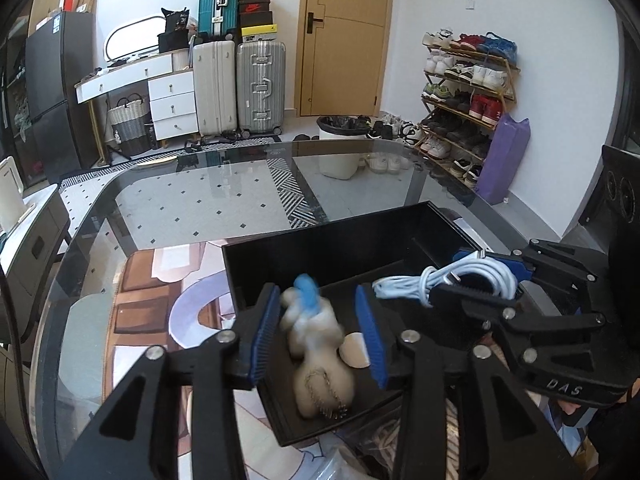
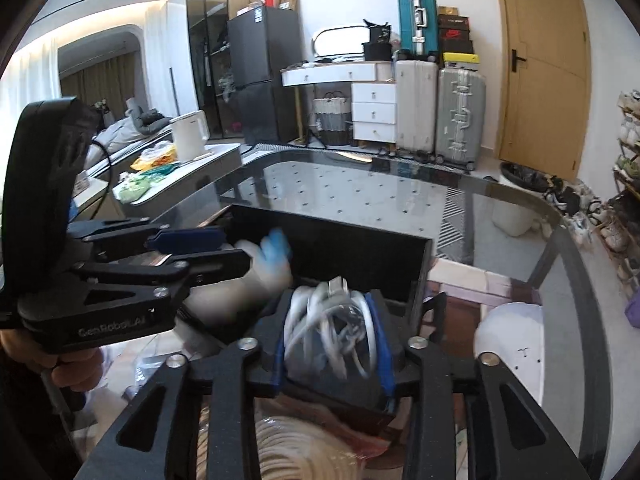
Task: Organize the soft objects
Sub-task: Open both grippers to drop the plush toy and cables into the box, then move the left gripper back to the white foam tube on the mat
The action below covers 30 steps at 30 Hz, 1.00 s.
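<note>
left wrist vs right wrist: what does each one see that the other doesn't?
Left wrist only: the shoe rack on the right wall, and the open left gripper astride a blurred plush toy in the black tray.

Right wrist only: the side counter with a white kettle.

Both: the tray, the toy, the glass table, and the right gripper shut on a coiled white cable.

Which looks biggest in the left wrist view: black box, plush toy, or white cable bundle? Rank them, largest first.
1. black box
2. plush toy, blurred, between the open left gripper fingers
3. white cable bundle, held by the right gripper

The toy sits nearer the camera, so ranks 2 and 3 are unsure.
</note>
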### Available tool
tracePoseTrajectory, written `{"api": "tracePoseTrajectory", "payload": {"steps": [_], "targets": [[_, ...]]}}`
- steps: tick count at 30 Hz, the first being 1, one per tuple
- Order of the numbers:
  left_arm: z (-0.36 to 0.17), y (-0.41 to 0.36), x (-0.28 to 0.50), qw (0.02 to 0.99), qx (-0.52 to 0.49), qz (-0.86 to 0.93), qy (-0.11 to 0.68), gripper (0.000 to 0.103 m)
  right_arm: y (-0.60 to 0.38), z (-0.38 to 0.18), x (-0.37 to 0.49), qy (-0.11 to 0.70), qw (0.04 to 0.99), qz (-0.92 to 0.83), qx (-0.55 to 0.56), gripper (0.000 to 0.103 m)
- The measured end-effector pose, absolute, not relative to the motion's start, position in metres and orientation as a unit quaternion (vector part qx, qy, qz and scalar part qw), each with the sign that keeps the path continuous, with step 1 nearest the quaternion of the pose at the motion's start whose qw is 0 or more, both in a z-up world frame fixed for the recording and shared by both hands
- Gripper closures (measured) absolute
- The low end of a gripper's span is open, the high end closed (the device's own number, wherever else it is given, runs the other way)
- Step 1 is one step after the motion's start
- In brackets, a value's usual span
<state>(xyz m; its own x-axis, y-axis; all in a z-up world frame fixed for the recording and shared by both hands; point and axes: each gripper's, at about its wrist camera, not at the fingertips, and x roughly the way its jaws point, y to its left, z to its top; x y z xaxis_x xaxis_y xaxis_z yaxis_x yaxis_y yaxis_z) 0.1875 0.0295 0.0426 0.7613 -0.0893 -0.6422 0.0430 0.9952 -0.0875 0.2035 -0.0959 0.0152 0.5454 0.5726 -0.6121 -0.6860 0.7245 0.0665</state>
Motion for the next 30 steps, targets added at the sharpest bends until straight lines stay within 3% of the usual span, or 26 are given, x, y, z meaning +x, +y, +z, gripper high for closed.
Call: {"api": "tracePoseTrajectory", "payload": {"steps": [4, 8, 9, 12, 13, 14, 16, 30], "targets": [[0.048, 0.033, 0.182, 0.941, -0.032, -0.034, 0.336, 0.054, -0.094, 0.018, 0.198, 0.309, 0.869, 0.376, -0.087, 0.062], [0.054, 0.034, 0.172, 0.945, -0.033, -0.038, 0.323, 0.045, -0.105, 0.031, 0.186, 0.276, 0.886, 0.362, -0.082, 0.045], [0.055, 0.034, 0.168, 0.946, -0.030, -0.037, 0.320, 0.044, -0.108, 0.033, 0.184, 0.272, 0.889, 0.359, -0.081, 0.036], [0.060, 0.036, 0.156, 0.950, -0.034, -0.034, 0.307, 0.021, -0.123, 0.043, 0.177, 0.259, 0.901, 0.342, -0.064, 0.010], [0.061, 0.038, 0.152, 0.952, -0.035, -0.034, 0.302, 0.011, -0.129, 0.047, 0.174, 0.258, 0.904, 0.338, -0.054, 0.007], [0.062, 0.038, 0.147, 0.954, -0.037, -0.033, 0.295, 0.007, -0.133, 0.049, 0.172, 0.259, 0.904, 0.336, -0.048, 0.002], [0.064, 0.039, 0.140, 0.956, -0.038, -0.033, 0.289, 0.000, -0.141, 0.052, 0.164, 0.260, 0.906, 0.331, -0.039, 0.001], [0.062, 0.039, 0.082, 0.957, -0.048, -0.035, 0.285, 0.000, -0.173, 0.040, 0.105, 0.286, 0.908, 0.302, -0.049, 0.001]]}}
